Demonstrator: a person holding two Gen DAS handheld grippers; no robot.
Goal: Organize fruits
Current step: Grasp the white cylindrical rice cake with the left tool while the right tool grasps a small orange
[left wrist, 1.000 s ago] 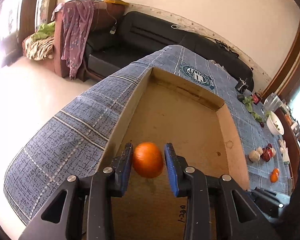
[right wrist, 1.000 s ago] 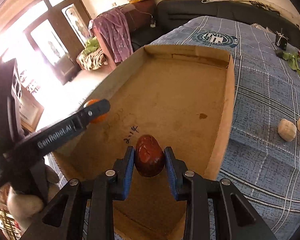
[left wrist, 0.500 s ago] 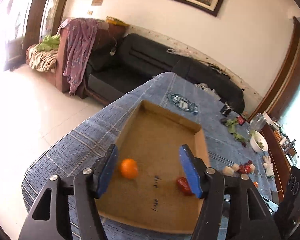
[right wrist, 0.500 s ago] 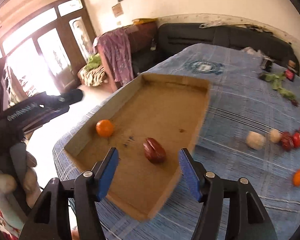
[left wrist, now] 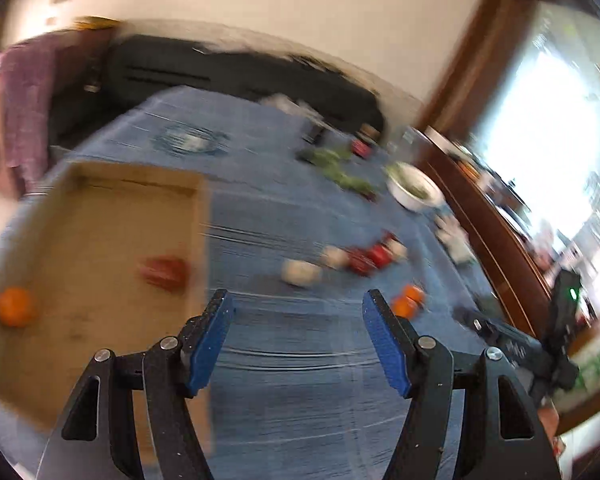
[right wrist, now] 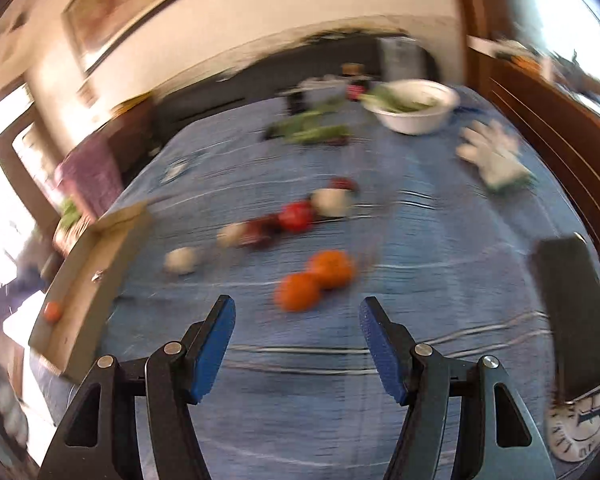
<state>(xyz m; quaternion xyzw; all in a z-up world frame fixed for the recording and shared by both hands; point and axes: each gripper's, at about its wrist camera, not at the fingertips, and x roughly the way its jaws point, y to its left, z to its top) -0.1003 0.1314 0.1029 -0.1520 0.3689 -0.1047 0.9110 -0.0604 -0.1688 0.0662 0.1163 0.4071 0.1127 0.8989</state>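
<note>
A shallow cardboard box (left wrist: 92, 232) lies at the left of the blue cloth, holding an orange (left wrist: 14, 306) and a dark red fruit (left wrist: 164, 274). My left gripper (left wrist: 298, 308) hovers over bare cloth right of the box, its jaws opening with nothing between them. More fruit lies loose on the cloth: a pale round one (left wrist: 300, 272), red ones (left wrist: 370, 258) and two oranges (right wrist: 314, 284). My right gripper (right wrist: 296, 316) is open and empty, just short of those two oranges. In the right wrist view the box (right wrist: 100, 272) is at the far left. Both views are motion-blurred.
A white bowl (right wrist: 414, 110) of greens stands at the back, with loose green leaves (right wrist: 312, 130) beside it. A white glove (right wrist: 494, 156) lies to the right. A dark flat object (right wrist: 572, 312) sits at the right edge. A black sofa runs behind the table.
Both grippers let go of their fruit, the orange and the dark red one, into the box. Both then opened and swung right, away from the box toward the loose fruit.
</note>
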